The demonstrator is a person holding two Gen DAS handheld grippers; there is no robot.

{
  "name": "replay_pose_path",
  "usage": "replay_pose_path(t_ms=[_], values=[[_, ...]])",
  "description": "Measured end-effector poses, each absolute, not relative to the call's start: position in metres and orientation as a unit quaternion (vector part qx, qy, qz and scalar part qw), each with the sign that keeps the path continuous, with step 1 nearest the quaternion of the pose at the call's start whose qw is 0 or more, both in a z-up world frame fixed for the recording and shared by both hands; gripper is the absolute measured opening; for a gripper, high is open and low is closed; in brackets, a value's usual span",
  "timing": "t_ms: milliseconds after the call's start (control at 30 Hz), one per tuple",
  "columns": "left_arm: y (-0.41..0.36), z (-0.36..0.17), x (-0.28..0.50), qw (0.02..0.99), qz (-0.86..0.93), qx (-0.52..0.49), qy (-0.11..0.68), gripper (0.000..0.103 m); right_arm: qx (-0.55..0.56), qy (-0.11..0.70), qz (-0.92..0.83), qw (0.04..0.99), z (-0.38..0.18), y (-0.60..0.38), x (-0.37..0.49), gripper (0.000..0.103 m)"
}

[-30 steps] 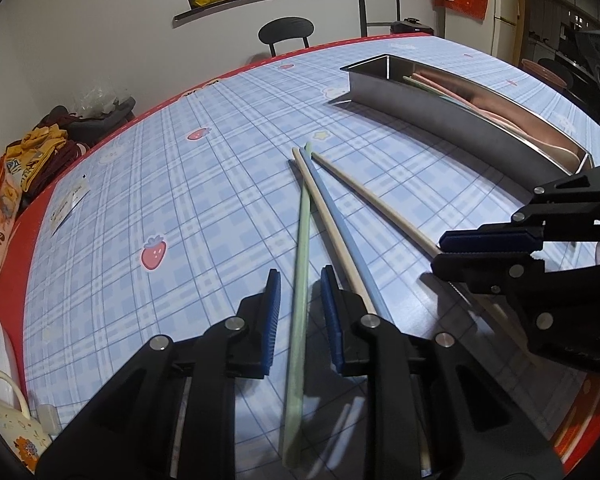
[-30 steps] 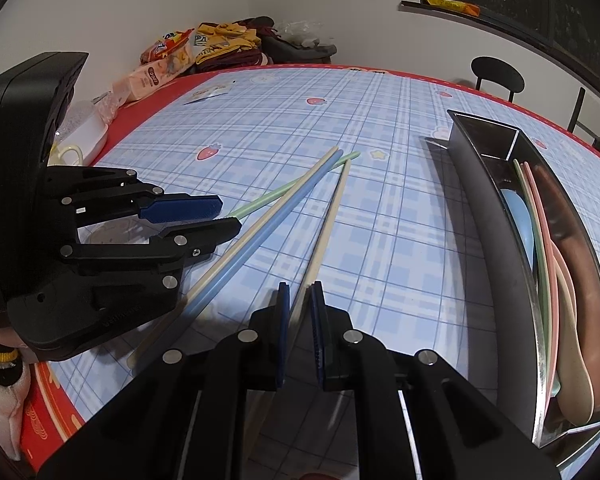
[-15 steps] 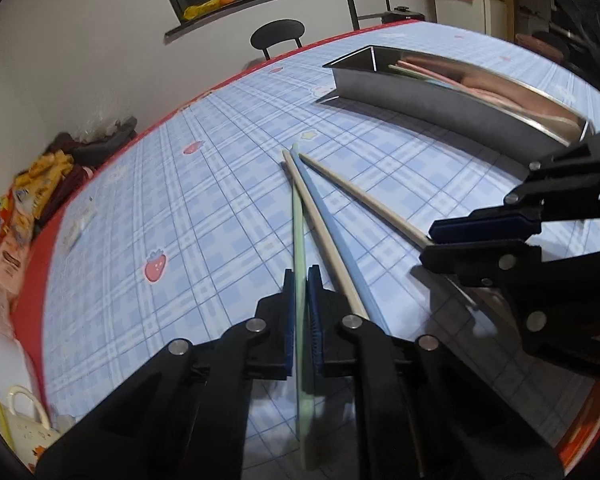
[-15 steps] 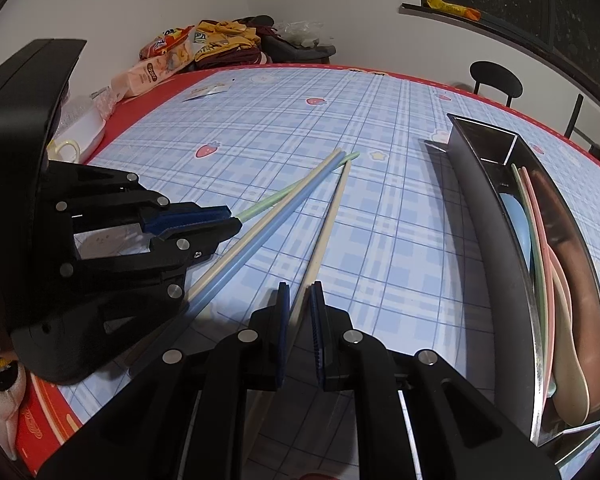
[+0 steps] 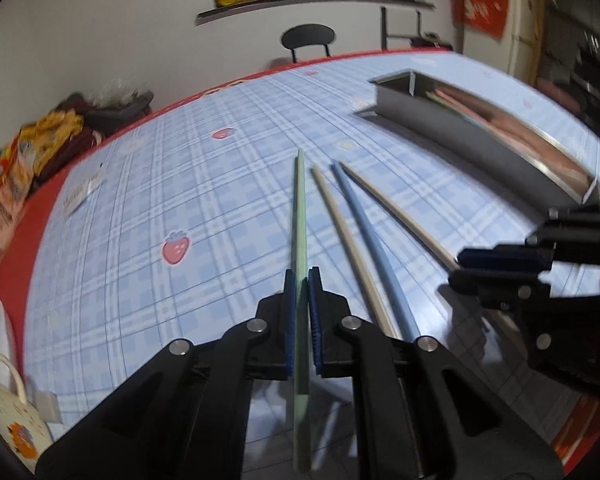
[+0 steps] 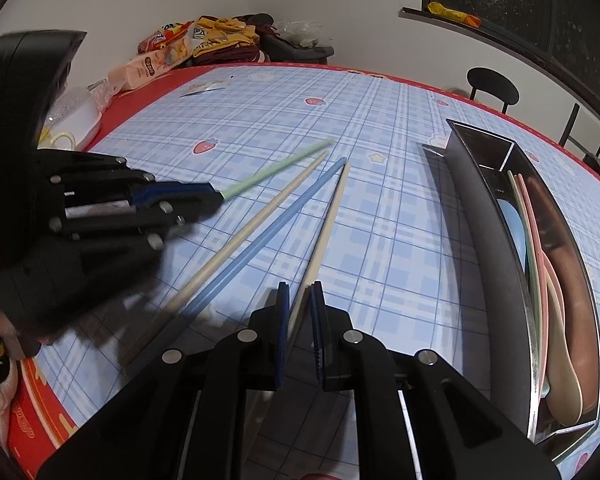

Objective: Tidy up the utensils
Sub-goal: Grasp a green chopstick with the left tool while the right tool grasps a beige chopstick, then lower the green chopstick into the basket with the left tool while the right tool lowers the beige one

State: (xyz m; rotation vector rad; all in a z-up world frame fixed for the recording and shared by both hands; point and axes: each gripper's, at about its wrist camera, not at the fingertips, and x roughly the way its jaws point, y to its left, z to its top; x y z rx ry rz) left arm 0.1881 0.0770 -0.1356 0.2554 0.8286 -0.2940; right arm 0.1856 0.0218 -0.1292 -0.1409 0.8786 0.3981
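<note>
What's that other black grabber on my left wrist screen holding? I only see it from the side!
Observer: The right gripper is shut on a cream chopstick, seen straight down its fingers in the right wrist view.
Operator: What's at the near end of the metal tray?
Observer: The bowls of a cream spoon and a brown spoon, resting inside the metal tray.
Operator: Anything blue in there?
Observer: Yes, something pale blue lies against the tray's inner wall; I cannot tell what it is.
Operator: Does my green chopstick look lifted?
Observer: From the side, the left gripper holds the green chopstick with its far tip raised off the tablecloth.
</note>
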Motion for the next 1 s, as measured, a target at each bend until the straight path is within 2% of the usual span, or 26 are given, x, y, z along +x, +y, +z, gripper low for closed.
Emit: replay_pose_path(t_ms=[233, 433, 1000], values=[[0.118, -0.130, 0.196, 0.903, -0.160, -0.002, 0.399, 0.010, -0.074, 0.421, 0.187, 0.885, -0.129, 0.024, 0.186, 0.011], [0.137, -0.126, 0.193, 0.903, -0.182, -0.063, 0.383, 0.010, -0.066, 0.421, 0.181, 0.886, -0.129, 0.020, 0.187, 0.008], [0.152, -0.089, 0.169, 0.902, -0.242, -0.150, 0.325, 0.010, 0.008, 0.391, 0.158, 0.907, -0.119, -0.010, 0.185, 0.007]])
